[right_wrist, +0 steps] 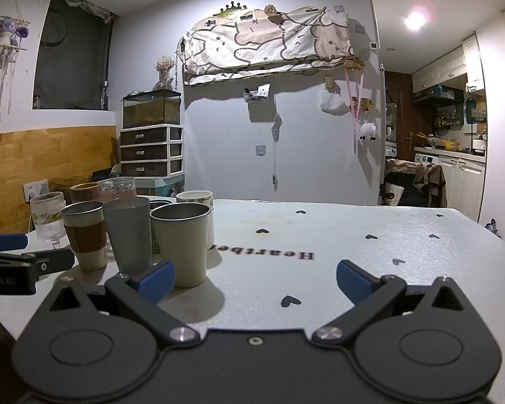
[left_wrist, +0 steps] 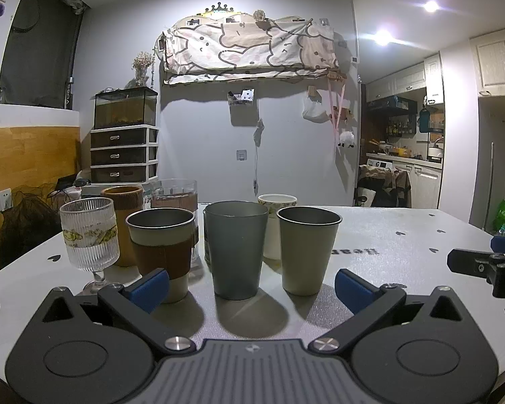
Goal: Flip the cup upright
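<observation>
- Two grippers are held low and level over the white table, both pointing toward the far wall and neither touching anything.
- The left gripper has its blue-padded fingers spread wide; it faces a cluster of cups, with the grey cup straight ahead, just beyond the fingertips.
- The grey cup stands upright, mouth up, between a sleeved cup with a brown band on its left and a cream cup on its right.
- Behind them stand a ribbed stemmed glass, a brown cylinder cup, a clear tumbler and a white printed cup, all mouth up.
- The right gripper is likewise opened wide and holds nothing; it sits to the right of the cluster, its left finger just in front of the cream cup's base.
- Ahead of the right gripper lies bare tabletop with black heart marks and printed lettering.
- The left gripper's tip shows at the left edge of the right wrist view.
</observation>
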`<state>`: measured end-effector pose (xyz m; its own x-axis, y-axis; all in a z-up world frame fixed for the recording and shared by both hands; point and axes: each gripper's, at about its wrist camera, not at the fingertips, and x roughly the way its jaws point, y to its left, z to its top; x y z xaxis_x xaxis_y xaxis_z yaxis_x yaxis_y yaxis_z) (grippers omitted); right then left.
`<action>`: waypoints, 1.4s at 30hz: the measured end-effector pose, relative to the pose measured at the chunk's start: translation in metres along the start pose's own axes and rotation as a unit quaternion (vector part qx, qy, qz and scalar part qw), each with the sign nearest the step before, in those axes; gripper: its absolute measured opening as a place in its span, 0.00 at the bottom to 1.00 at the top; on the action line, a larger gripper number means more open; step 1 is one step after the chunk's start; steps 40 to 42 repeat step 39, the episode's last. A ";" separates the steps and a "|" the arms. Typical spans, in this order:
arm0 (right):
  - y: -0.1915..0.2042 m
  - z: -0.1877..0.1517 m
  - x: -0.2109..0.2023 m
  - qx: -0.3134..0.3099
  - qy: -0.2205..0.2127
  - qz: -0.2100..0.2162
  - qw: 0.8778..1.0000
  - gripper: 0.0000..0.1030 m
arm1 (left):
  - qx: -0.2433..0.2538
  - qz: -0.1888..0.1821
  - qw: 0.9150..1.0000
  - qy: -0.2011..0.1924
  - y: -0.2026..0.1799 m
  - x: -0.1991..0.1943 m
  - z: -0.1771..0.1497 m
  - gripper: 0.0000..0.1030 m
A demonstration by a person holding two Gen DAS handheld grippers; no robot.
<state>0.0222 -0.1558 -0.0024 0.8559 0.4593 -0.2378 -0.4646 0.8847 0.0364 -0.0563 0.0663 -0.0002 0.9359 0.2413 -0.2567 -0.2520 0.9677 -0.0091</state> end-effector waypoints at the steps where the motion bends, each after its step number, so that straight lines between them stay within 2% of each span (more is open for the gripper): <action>1: 0.000 -0.001 0.000 0.000 0.000 0.001 1.000 1.00 | 0.000 0.000 1.000 0.001 0.001 0.001 -0.001 1.00; 42: 0.000 -0.001 0.000 -0.001 0.001 0.000 1.000 1.00 | -0.002 0.002 1.000 0.006 0.005 0.005 -0.006 1.00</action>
